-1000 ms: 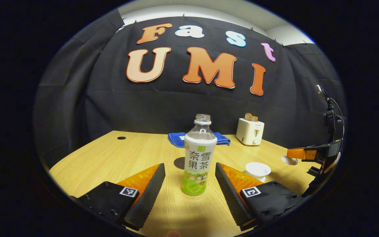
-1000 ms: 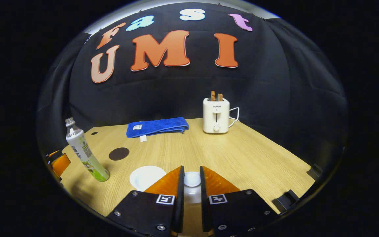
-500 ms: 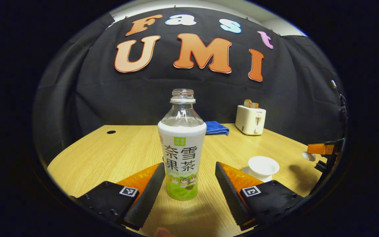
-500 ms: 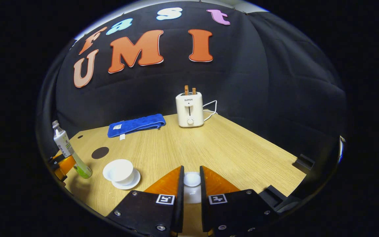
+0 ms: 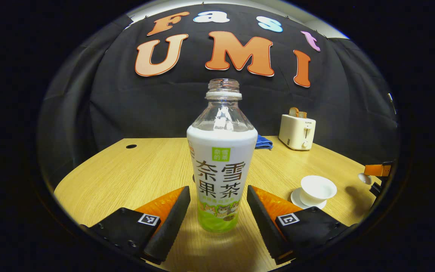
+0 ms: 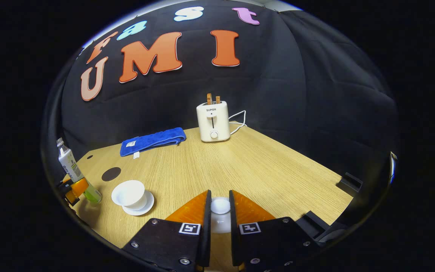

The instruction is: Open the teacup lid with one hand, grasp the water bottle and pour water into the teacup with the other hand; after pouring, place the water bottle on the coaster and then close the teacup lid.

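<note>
An uncapped bottle (image 5: 221, 170) with a white and green label stands upright on the wooden table, between the fingers of my left gripper (image 5: 217, 189), which is open around its lower half. The bottle (image 6: 70, 166) and that gripper (image 6: 74, 187) also sit at the far left of the right gripper view. The white teacup (image 5: 317, 187) stands lidless on its saucer (image 6: 142, 207), right of the bottle. My right gripper (image 6: 219, 193) is shut on the knob of the white lid (image 6: 220, 206), held above the table well right of the teacup (image 6: 128, 192). A dark round coaster (image 6: 111, 173) lies behind the cup.
A white toaster (image 6: 213, 121) with toast in it stands at the back of the table with its cord. A folded blue towel (image 6: 151, 140) lies along the back edge. A small cable hole (image 5: 131, 146) sits at the back left. The table's right edge (image 6: 315, 177) is near.
My left gripper has moved forward, so the bottle now stands between its open fingers. My right gripper has carried the lid further right, away from the teacup.
</note>
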Motion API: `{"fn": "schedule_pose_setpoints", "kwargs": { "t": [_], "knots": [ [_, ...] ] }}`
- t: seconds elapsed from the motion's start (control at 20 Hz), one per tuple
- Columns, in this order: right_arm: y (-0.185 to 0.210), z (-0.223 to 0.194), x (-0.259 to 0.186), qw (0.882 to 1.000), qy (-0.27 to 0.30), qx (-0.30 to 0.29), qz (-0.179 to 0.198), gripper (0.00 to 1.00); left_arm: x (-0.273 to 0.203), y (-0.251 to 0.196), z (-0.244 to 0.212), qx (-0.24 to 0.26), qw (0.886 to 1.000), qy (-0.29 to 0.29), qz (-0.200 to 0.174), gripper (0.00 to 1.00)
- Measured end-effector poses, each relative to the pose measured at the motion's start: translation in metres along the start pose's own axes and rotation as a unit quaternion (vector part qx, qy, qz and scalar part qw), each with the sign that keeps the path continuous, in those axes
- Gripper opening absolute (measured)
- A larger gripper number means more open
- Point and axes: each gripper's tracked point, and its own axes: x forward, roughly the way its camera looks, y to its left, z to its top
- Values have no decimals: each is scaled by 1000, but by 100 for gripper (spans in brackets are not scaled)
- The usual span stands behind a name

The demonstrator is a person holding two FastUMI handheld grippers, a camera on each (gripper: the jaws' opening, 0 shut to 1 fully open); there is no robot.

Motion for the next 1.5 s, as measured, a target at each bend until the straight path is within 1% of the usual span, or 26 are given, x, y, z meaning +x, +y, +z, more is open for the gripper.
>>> {"fn": "schedule_pose_setpoints", "kwargs": {
  "t": [0.05,0.1,0.2,0.3,0.4,0.5,0.6,0.65,0.7,0.75,0.8,0.85,0.9,0.95,1.05,1.15,1.2,1.35,1.45,1.5],
  "knots": [
    [0,-1,-1,1000,1,0,0,23,-2,0,1,6,1000,-1,3,94],
    [0,-1,-1,1000,1,0,0,23,-1,-1,6,10,1000,-7,3,81],
    [1,-1,-4,1000,2,0,-1,23,-4,0,3,11,1000,-1,3,72],
    [3,-2,-5,1000,2,0,0,23,-8,5,5,18,1000,0,7,72],
    [5,-1,-7,1000,1,0,1,23,-16,9,12,43,999,-6,15,72],
    [7,0,-9,1000,0,-1,2,23,-22,5,26,71,997,-20,12,72],
    [9,-1,-10,1000,0,1,5,23,-26,0,33,89,996,-27,4,74],
    [11,-1,-11,1000,0,2,7,23,-26,-3,34,93,995,-29,-4,71],
    [12,-1,-12,1000,1,3,8,23,-25,-6,30,89,996,-24,-9,71],
    [11,-1,-12,1000,1,3,8,23,-25,-4,24,85,996,-14,-5,69],
    [11,-1,-14,1000,1,2,8,23,-27,-5,31,80,996,-25,-9,68],
    [10,-1,-16,1000,1,1,7,23,-29,-5,33,78,997,-25,-9,67],
    [9,1,-17,1000,-2,1,6,23,-29,-6,36,87,996,-24,-10,65],
    [8,2,-18,1000,-3,2,5,23,-30,-6,41,105,994,-26,-7,65],
    [6,4,-20,1000,-6,7,3,23,-29,-8,54,156,987,-35,-6,64],
    [4,2,-21,1000,-6,9,2,23,-29,-16,64,212,976,-43,-11,63],
    [3,1,-22,1000,-5,9,2,23,-28,-20,68,244,969,-47,-12,64],
    [-2,1,-24,1000,-5,13,-1,23,-24,-29,73,342,938,-52,-8,63],
    [-6,1,-25,1000,-7,17,-3,23,-18,-37,69,385,921,-47,-12,63],
    [-9,0,-26,1000,-8,19,-5,23,-13,-41,67,405,913,-43,-16,64]
  ]
}}
